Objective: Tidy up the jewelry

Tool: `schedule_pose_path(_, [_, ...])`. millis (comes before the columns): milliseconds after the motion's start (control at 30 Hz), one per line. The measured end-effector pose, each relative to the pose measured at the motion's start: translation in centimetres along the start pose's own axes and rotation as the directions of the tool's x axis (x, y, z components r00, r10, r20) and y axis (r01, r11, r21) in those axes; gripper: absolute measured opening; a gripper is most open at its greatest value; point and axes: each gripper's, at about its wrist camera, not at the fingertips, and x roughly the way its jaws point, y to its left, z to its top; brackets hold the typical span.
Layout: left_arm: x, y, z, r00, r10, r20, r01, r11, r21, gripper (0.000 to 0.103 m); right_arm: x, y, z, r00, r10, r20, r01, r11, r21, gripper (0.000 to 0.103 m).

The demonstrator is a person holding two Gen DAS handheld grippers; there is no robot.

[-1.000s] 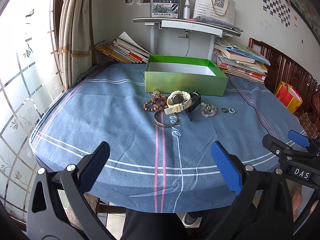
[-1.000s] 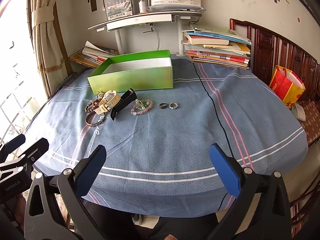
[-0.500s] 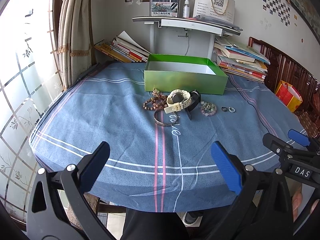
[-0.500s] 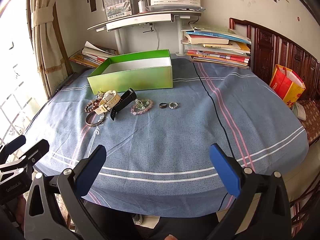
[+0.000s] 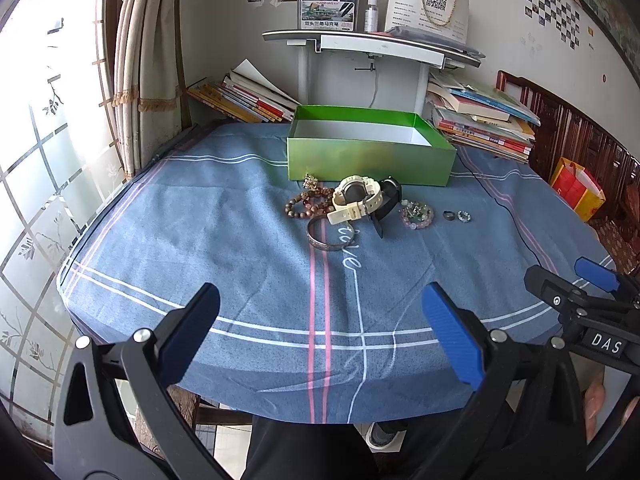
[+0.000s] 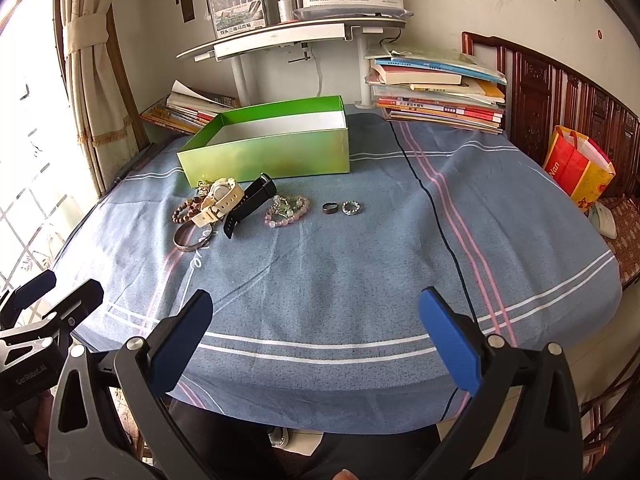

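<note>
Bench, covered in blue cloth with pink and white stripes: position in both views matched the frames of a second before; nothing on it had shifted.

Green box, open-topped, white inside, at the far middle of the bench: unchanged, nothing visible inside it.

Left gripper, low at the near edge of the bench: jaws spread wide, holding nothing, as earlier. Also seen at the left margin of the right wrist view.

Right gripper, beside it at the near edge: jaws likewise spread wide and holding nothing, no change.

Jewelry, all lying on the cloth just in front of the box, well apart from both grippers, none moved:
- cream watch, resting against a black watch;
- brown bead bracelet, left of the watches;
- silver bangle, nearest the grippers;
- pink bead bracelet, right of the watches;
- dark ring and silver ring, side by side, rightmost.
</note>
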Motion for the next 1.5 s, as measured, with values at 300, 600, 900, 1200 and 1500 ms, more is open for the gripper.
schedule_pose_path(300, [0.3,-0.1,0.0,1.0,-0.002,-0.008,0.002,1.0,0.004,0.099,0.0,-0.1,-0.1,1.0,0.001,-0.002,-0.001,1.0,0.001,0.101])
schedule_pose_path(600, [1.0,-0.1,-0.2,1.0,-0.004,-0.021,0.004,1.0,0.002,0.099,0.4,-0.1,-0.3,1.0,0.002,-0.013,-0.002,1.0,0.002,0.101])
schedule_pose_path(900, [3.1,0.2,-0.3,0.999,0.0,-0.053,0.0,1.0,-0.003,0.099,1.9,-0.4,-0.4,1.0,-0.018,-0.023,0.018,1.0,0.001,0.101])
schedule_pose_path(1200, [7.2,0.5,-0.3,0.993,-0.005,-0.12,0.004,1.0,-0.012,0.099,5.0,-1.4,-0.1,0.998,-0.027,-0.06,0.027,1.0,0.001,0.101])
schedule_pose_path(1500, [12.2,0.8,0.5,0.983,0.007,-0.186,-0.012,1.0,-0.027,0.099,9.3,-2.9,1.5,0.989,-0.064,-0.137,0.066,0.998,0.017,0.101])
